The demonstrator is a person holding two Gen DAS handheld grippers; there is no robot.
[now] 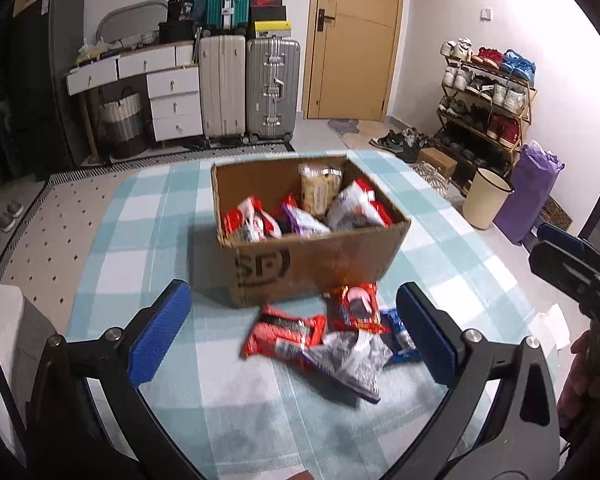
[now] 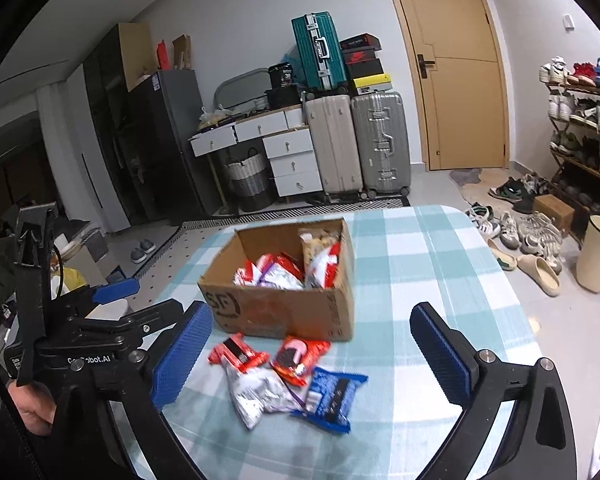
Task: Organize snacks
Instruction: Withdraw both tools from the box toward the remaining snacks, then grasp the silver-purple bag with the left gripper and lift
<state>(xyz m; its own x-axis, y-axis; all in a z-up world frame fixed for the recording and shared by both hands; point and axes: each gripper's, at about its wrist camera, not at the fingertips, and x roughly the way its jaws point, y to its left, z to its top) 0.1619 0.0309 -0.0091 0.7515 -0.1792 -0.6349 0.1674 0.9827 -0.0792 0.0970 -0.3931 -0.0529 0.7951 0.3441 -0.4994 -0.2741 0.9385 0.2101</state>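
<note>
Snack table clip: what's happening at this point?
A person holds two grippers over a checked tablecloth. The cardboard box already holds several packets. Four lie loose in front: two red, a silver packet and a blue packet. The left gripper and right gripper are open and empty.

3 suitcases [image 2: 356, 120], door [image 2: 456, 80], shoe rack [image 1: 488, 100].

We counted one brown cardboard box [image 2: 284, 312], four loose foil snack packets [image 2: 332, 396] before it, and three upright hard-shell suitcases [image 2: 380, 144] behind.
</note>
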